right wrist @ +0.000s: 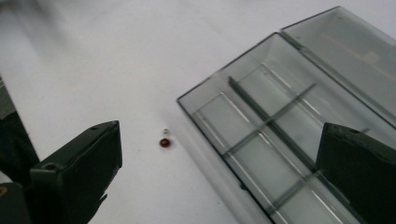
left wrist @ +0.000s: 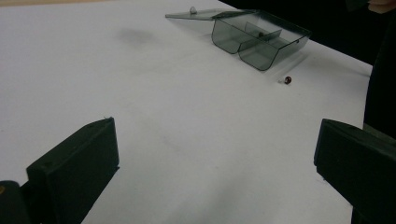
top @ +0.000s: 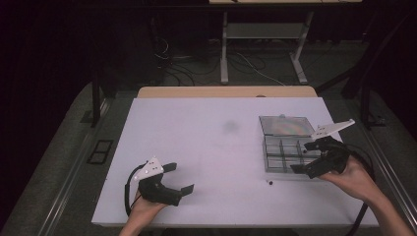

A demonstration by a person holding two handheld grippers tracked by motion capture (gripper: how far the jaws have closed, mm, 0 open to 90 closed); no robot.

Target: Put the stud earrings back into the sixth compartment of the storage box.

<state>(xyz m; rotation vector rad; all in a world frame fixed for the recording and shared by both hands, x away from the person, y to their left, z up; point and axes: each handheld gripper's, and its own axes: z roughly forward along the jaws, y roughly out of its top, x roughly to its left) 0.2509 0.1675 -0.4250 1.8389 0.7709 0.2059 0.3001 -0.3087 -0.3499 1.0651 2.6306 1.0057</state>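
A tiny dark red bead [right wrist: 164, 143] lies on the white desk [top: 206, 147], just outside the near wall of the clear compartment box [right wrist: 280, 130], whose lid is folded open. In the right gripper view it sits between and ahead of the right tool [top: 309, 158], whose jaws gape wide and empty. It looks light, hard, smooth and apt to roll, so pinch it squarely across its middle. The left tool [top: 178, 178], also spread and empty, rests well apart.

No readable text, labels, brands or numbers anywhere: white surface [top: 216, 147] blank, clear compartment box [top: 285, 147] unmarked, black claws carry no visible lettering.
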